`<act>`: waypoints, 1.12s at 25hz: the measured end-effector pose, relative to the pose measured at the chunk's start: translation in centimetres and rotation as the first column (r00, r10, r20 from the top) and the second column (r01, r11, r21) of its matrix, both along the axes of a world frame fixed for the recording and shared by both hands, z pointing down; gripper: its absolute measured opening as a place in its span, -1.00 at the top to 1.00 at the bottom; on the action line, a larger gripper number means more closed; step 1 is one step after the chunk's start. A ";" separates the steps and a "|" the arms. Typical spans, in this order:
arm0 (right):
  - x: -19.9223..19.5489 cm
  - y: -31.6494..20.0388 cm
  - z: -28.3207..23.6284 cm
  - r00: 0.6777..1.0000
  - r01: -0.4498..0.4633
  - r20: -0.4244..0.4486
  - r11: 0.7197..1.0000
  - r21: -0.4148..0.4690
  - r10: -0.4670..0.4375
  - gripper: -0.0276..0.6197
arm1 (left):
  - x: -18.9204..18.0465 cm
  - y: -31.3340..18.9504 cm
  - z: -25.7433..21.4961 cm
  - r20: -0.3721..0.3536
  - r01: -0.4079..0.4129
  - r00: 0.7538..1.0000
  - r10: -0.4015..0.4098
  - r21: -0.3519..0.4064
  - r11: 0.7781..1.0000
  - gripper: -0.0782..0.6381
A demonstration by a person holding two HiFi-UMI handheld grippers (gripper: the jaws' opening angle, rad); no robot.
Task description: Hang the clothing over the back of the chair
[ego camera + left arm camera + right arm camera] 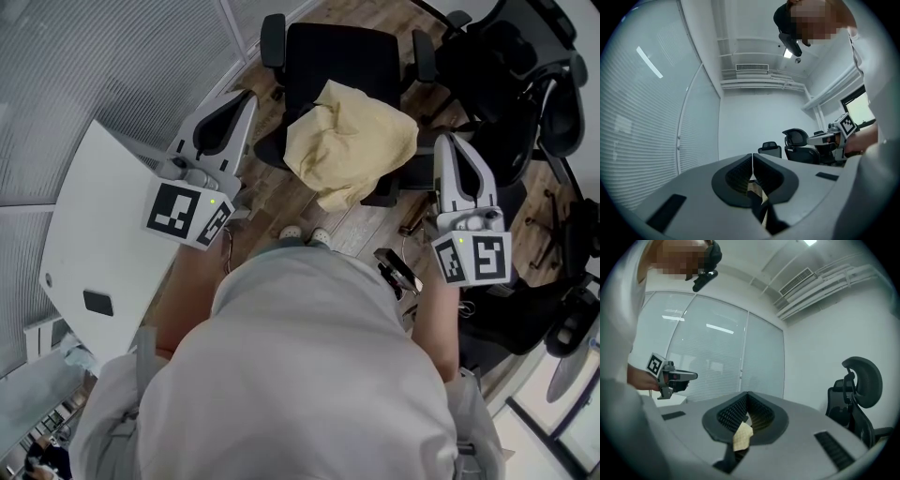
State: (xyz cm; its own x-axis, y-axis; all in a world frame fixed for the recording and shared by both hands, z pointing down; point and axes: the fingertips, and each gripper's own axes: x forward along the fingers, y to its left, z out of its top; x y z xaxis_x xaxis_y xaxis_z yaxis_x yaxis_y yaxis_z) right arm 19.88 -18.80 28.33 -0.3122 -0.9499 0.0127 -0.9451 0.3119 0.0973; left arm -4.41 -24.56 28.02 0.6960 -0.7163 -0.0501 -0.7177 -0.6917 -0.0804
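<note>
Clothing [352, 141], pale yellow and crumpled, sits bunched on a black office chair [337, 52] while two hand-held grippers pinch it from either side.

The heap covers the part of the chair nearest the person, and whether seat or backrest lies under it cannot be told. The left gripper [246, 97] is just off the chair's left side and the right gripper [448, 142] just off its right side. Each gripper's own view shows its jaws pressed together with a scrap of the yellow cloth caught between the ribbed pads. A white table [103, 234] stands left of the chair beside a glass wall with blinds [94, 56]. More black office chairs [525, 84] crowd to its right on the wood floor [281, 202].
</note>
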 end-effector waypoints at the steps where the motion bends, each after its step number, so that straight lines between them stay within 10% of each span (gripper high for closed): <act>1: -0.1 0.0 -0.6 1.000 0.006 0.010 1.000 0.028 -0.006 0.85 | 0.0 0.1 -0.1 0.004 0.005 1.000 -0.005 0.004 1.000 0.73; 28: -0.2 1.4 -3.1 0.999 0.038 0.019 0.989 0.144 -0.041 0.85 | 0.6 1.5 -0.9 -0.015 -0.037 0.999 0.037 0.014 0.999 0.74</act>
State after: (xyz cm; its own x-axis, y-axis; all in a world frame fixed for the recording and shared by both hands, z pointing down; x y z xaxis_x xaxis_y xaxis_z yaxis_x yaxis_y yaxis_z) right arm 19.66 -17.38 25.25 -0.3479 -0.9284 -0.1304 -0.9348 0.3330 0.1233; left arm -3.83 -23.04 27.16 0.7213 -0.6891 -0.0702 -0.6926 -0.7169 -0.0794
